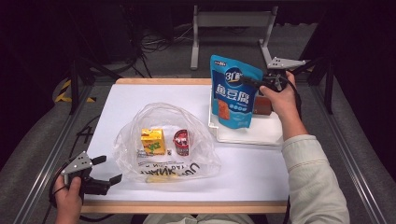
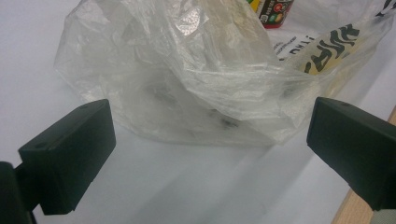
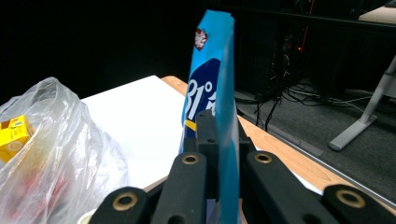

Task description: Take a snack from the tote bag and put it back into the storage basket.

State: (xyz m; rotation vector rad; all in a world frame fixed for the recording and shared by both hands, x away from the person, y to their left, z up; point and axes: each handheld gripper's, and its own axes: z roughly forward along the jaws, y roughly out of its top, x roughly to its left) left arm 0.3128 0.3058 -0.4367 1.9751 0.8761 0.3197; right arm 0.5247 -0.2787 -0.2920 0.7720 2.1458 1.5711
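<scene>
- Left claw (image 1: 105, 170) sits low at the near left corner of the bench (image 1: 261, 172), jaws apart and holding nothing; the left gripper view shows both pads wide of each other with the bag's crumpled edge between and beyond them, not touching.
- Clear plastic bag (image 1: 163, 140) lies slumped on the bench centre-left, printed lettering along its near edge. Whether the mouth is open toward either claw cannot be told.
- Inside the bag: a yellow drink carton (image 1: 153, 141) standing upright, and just beside it on the right a small red can (image 1: 181, 142). Judgement: two items look already packed.
- White tray (image 1: 261, 135) rests on the right half of the bench, behind and right of the bag. A brown-red item (image 1: 263, 106) remains on it, largely hidden by the pouch.
- Blue snack pouch (image 1: 235, 93) is held upright above the tray, clear of the bag. The right gripper view shows it edge-on (image 3: 219, 93).
- Right claw (image 1: 254, 83) is clamped on the pouch's right side, jaws together on the thin film.
- Judgement: work is partway. Left to do: carry the pouch over to the bag, get it in, then the tray item; the left claw may need to hold the bag open.
</scene>
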